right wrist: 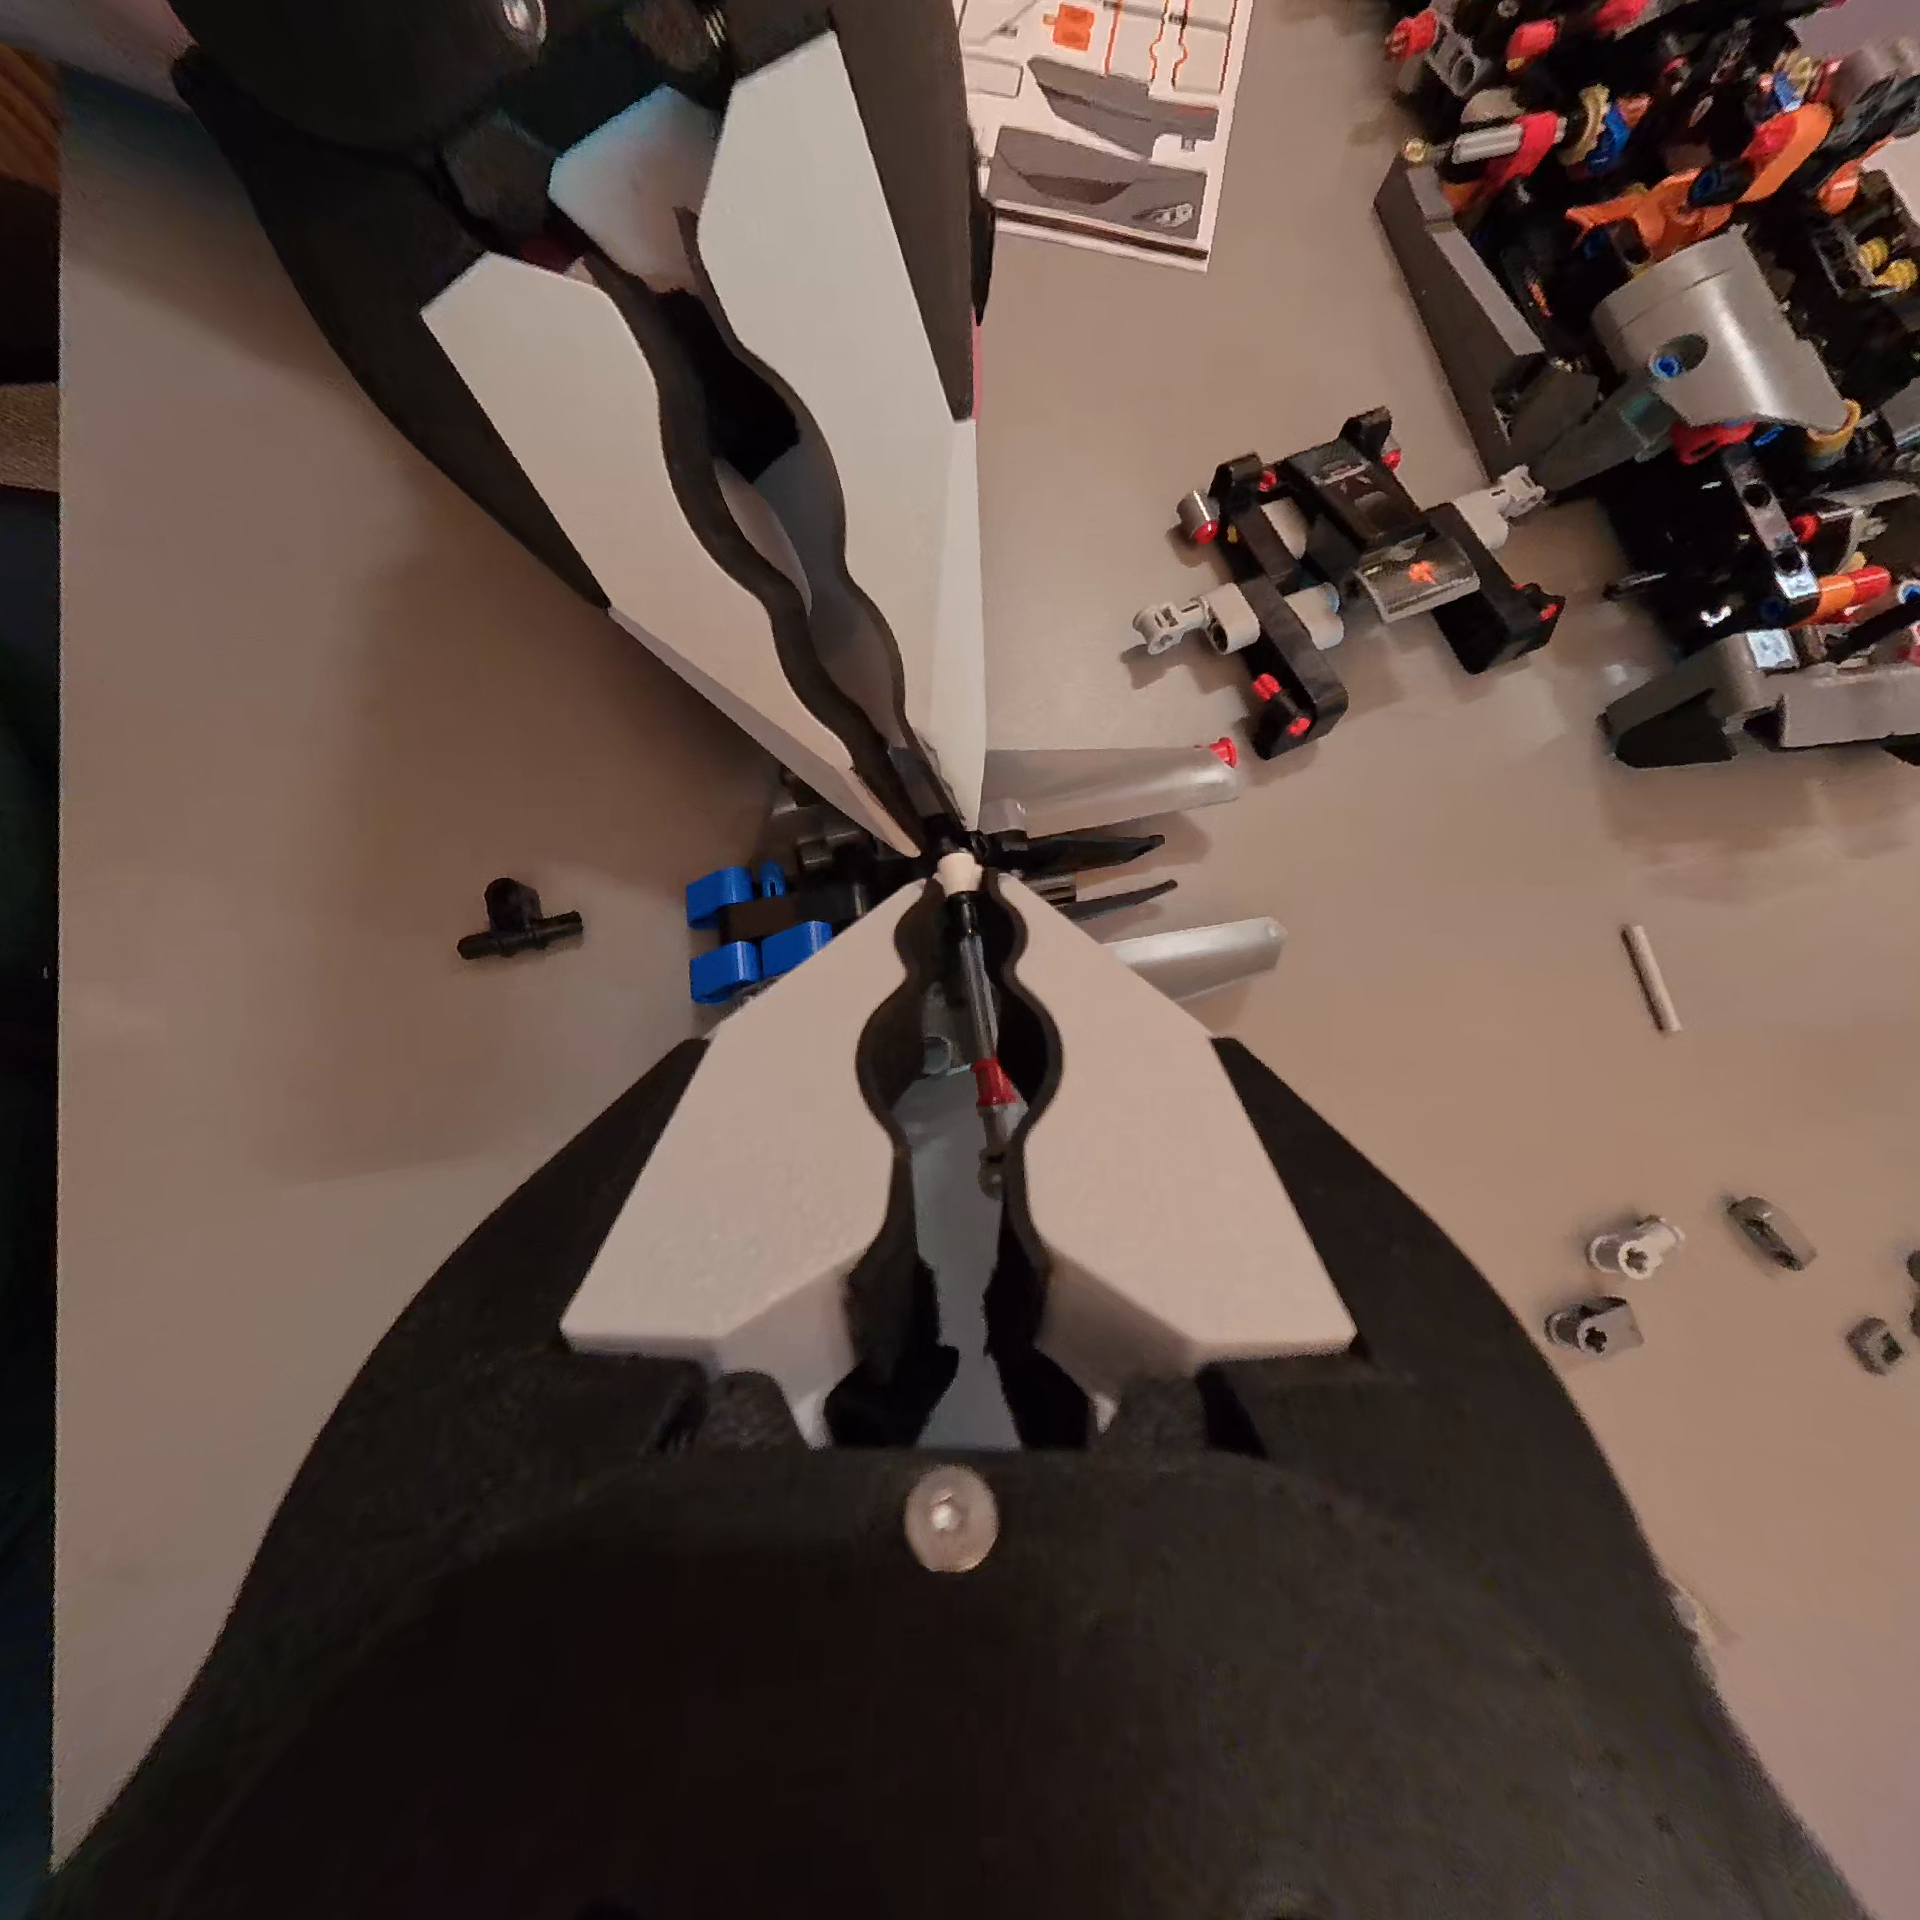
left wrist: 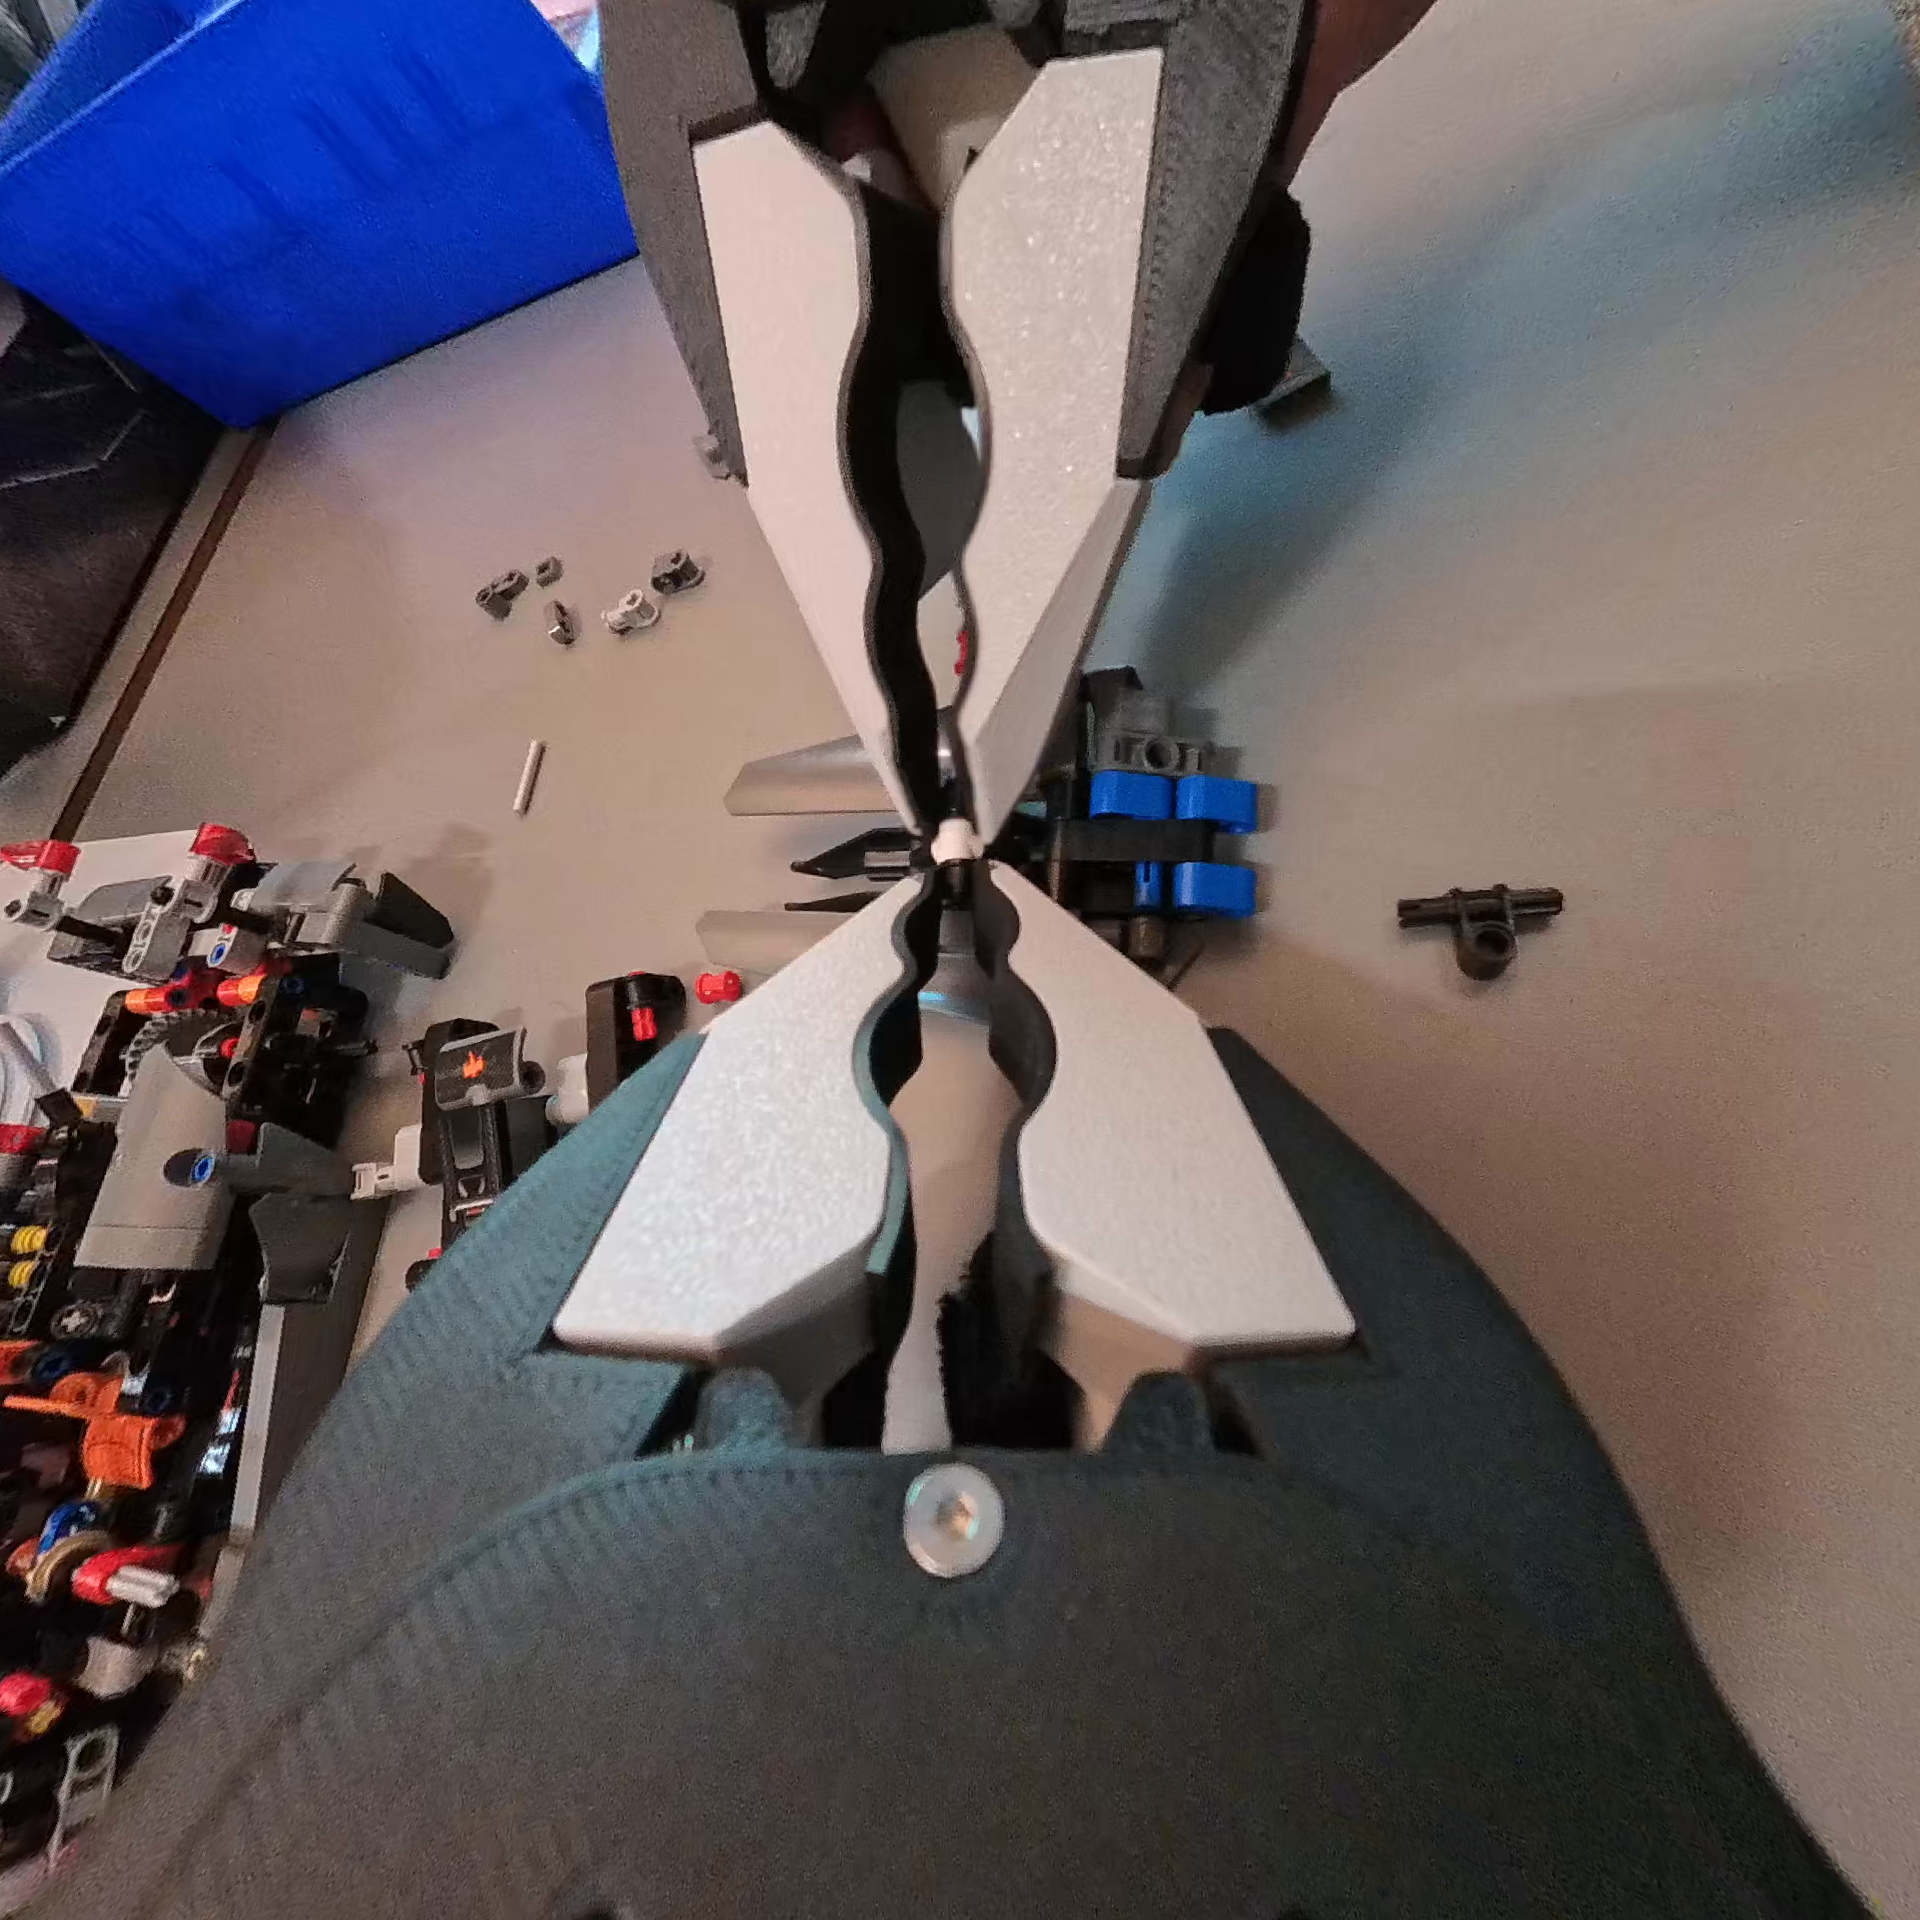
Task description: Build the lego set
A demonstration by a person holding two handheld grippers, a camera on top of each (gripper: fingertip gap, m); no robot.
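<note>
My left gripper [left wrist: 951, 885] and right gripper [right wrist: 957, 885] meet tip to tip above the table. The right one is shut on a thin black axle [right wrist: 975, 997] that carries a red bush [right wrist: 990, 1083] and a small white piece [right wrist: 956, 871] at its front end. The left gripper, seen from the right wrist view [right wrist: 932, 828], is shut on a small black piece [right wrist: 940, 831] that touches the white piece [left wrist: 954, 840]. The right gripper comes in from the top in the left wrist view [left wrist: 948, 821]. Below them lies a sub-assembly with blue parts [left wrist: 1195, 842] and grey panels [right wrist: 1122, 784].
The large, partly built model [left wrist: 135, 1195] [right wrist: 1714, 312] stands at the side, with a black frame assembly [right wrist: 1351, 582] beside it. A black T-shaped connector [left wrist: 1481, 920], several small grey connectors [left wrist: 592, 597], a light axle [left wrist: 530, 777], a blue bin [left wrist: 291, 197] and an instruction sheet [right wrist: 1101, 114] lie around. My left and right fingertips are right by each other. The left tips stand about 8 cm off the black T-shaped connector [left wrist: 1481, 920]. It is also in sight in the right wrist view [right wrist: 520, 928].
</note>
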